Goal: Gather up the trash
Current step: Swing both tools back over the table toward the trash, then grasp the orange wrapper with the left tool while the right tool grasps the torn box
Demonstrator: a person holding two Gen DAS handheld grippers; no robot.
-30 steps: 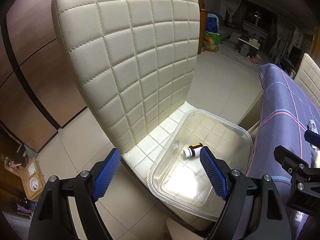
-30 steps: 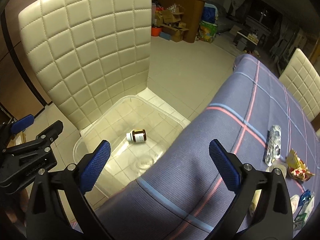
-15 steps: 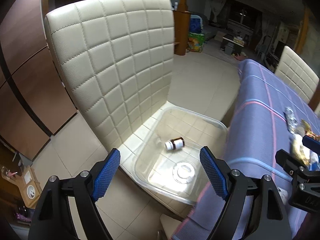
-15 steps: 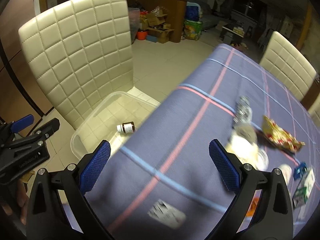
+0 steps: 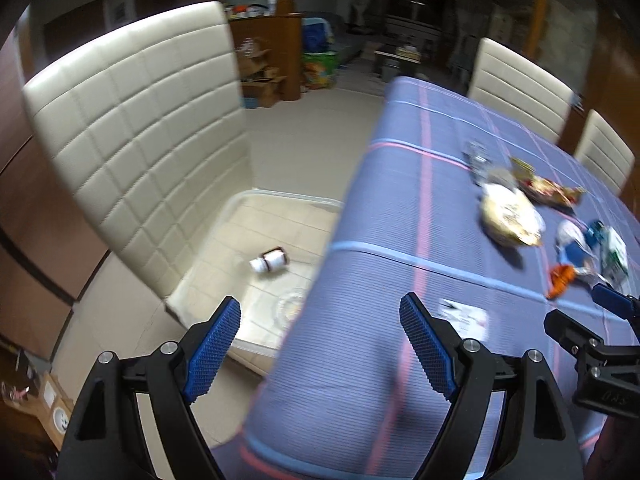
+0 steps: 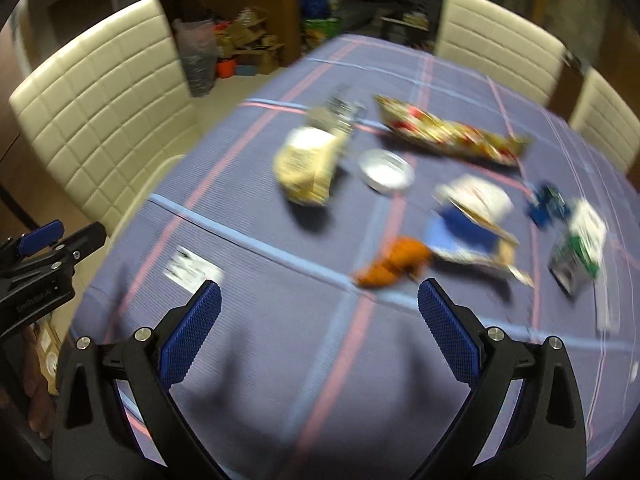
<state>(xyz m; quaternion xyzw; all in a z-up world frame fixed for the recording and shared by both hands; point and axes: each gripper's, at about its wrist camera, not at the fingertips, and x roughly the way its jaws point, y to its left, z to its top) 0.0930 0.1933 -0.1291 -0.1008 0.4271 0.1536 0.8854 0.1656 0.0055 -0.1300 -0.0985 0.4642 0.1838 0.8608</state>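
Observation:
A clear plastic bin (image 5: 256,208) sits on a cream chair seat and holds a small brown bottle (image 5: 270,261). Several pieces of trash lie on the purple checked tablecloth (image 6: 256,184): a yellowish bag (image 6: 308,168), a red and gold wrapper (image 6: 448,136), a round lid (image 6: 386,170), an orange scrap (image 6: 394,264), a blue and white wrapper (image 6: 472,216), a green and white carton (image 6: 580,248), a small white paper (image 6: 192,268). My left gripper (image 5: 320,344) is open and empty over the table's edge. My right gripper (image 6: 318,336) is open and empty above the table, near the orange scrap.
The quilted cream chair (image 5: 140,128) stands left of the table. Two more cream chairs (image 6: 496,52) stand at the far side. Boxes and clutter (image 6: 248,48) line a wooden cabinet at the back. The tiled floor (image 5: 304,128) lies between chair and table.
Both grippers have swung right, away from the bin and toward the table. The trash now fills the right wrist view. Both stay open and empty.

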